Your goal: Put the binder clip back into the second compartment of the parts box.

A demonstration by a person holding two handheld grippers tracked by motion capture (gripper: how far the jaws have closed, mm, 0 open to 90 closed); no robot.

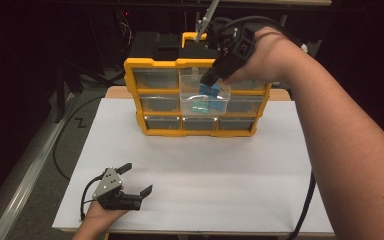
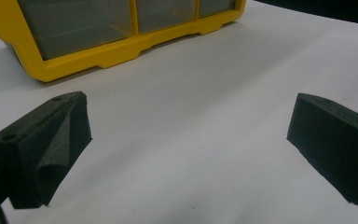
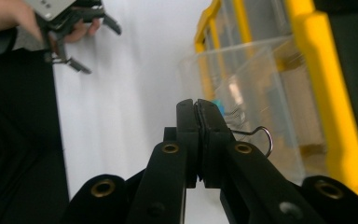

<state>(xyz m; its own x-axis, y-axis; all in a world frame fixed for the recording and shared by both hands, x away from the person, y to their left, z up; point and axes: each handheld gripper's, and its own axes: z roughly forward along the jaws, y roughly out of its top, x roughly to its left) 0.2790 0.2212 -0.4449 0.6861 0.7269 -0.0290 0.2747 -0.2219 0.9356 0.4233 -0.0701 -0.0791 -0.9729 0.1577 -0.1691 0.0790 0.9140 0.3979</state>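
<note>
A yellow plastic organizer box with small see-through drawers point(image 1: 196, 97) stands upright on the white table top point(image 1: 195, 170), toward twelve o'clock in the high view. Its clear plastic middle drawer point(image 1: 205, 97) is pulled part way out of the front, and more blue clips lie in it. The right gripper point(image 1: 213, 85) is held up at about one o'clock, just over that open drawer. Its two black jaws are pressed tight together on a blue binder clip with a thin wire handle point(image 1: 211, 90). In the right gripper view the same clip point(image 3: 219, 106) peeks out past the closed jaw tips, and its wire loop sticks out at three o'clock, with the clear drawer point(image 3: 261, 93) right behind it. The clip is up in the air, not touching the drawer floor. The left gripper point(image 1: 135, 179) sits low on the table at about seven o'clock in the high view, well apart from the box, held by the person's left hand point(image 1: 97, 215). Its jaws stand wide apart with nothing between them, and the left gripper view shows bare white table point(image 2: 191, 140) between them and the yellow box edge point(image 2: 121, 51) at eleven o'clock.
</note>
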